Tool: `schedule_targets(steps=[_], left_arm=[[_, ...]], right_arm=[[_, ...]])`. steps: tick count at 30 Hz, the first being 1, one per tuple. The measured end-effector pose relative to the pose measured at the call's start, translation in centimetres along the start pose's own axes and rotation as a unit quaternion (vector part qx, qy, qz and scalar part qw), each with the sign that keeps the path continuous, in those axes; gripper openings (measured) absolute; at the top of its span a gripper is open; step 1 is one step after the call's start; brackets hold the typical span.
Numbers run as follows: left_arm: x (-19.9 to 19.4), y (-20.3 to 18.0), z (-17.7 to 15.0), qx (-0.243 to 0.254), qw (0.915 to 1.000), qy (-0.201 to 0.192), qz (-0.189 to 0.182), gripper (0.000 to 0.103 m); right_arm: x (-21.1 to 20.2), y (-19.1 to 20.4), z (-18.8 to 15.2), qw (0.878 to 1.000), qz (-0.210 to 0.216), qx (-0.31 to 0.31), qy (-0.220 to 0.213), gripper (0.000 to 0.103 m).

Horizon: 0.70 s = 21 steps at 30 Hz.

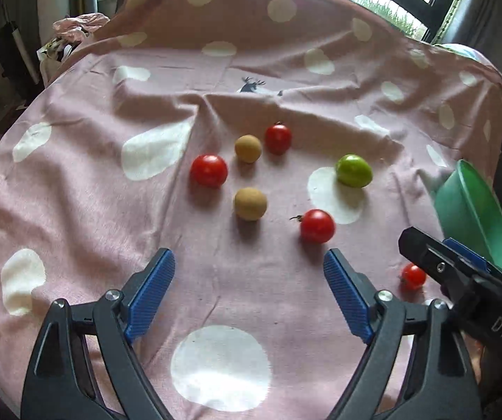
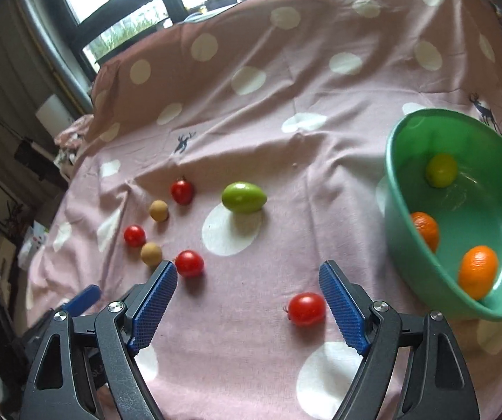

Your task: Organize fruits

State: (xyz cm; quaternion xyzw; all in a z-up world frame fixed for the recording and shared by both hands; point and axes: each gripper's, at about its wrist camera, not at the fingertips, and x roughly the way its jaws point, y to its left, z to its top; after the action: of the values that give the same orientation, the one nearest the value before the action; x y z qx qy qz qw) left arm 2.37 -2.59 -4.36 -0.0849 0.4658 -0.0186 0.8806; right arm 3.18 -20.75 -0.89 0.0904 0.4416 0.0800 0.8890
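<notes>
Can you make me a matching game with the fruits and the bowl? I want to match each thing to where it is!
Things:
1. orange fruit
2. big green fruit
3. red tomato
4. bowl

Places:
A. right by the right gripper's blue fingertip
B. on a white dot of the cloth
C. inside the bowl
D. at the cloth's right side

Pairs: 1-C, 2-B, 3-A, 4-D

The right gripper body reads "DAS" (possibly cut off).

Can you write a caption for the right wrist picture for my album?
Open right gripper above a spotted pink cloth, one red tomato near its fingertips and a green bowl holding three fruits.
</notes>
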Motion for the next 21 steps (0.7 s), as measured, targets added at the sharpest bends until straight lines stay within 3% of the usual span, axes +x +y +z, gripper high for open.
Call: schedule_targets(steps=[3,9,13,16,17,21], left_arm=[[0.2,-1.0,-0.8,0.054,0.9979,-0.011,0.035,0.085],[1.2,-1.5,-1.2,0.083,0.9945,-0.01,0.062,0.091],[2.0,-2.2,-1.4,0.105,0.9908,-0.011,0.084,0.094],[2.1,-2.4,-1.7,0.121,0.9881,-0.005,0.095,0.094],[2.2,-2.5,-1.7,0.126,0.987,-0.004,0.1,0.094],[2.1,-2.5,-2.1,0.131,0.986,-0.012,0.103,0.096]], right_arm=[[2.3,1.3,-1.1,0.999,-0.027,-0.032,0.005,0.083],[4.8,-0.2,-1.2,0.996,-0.079,-0.033,0.026,0.083],[5.2,-0.5,-1.1,0.995,-0.088,-0.032,0.034,0.084],[5.9,0.3,-1.3,0.99,-0.116,-0.062,0.053,0.095],[5.9,0.4,-1.5,0.99,-0.12,-0.064,0.039,0.096],[5.7,0.3,-1.8,0.991,-0.104,-0.064,0.044,0.102]])
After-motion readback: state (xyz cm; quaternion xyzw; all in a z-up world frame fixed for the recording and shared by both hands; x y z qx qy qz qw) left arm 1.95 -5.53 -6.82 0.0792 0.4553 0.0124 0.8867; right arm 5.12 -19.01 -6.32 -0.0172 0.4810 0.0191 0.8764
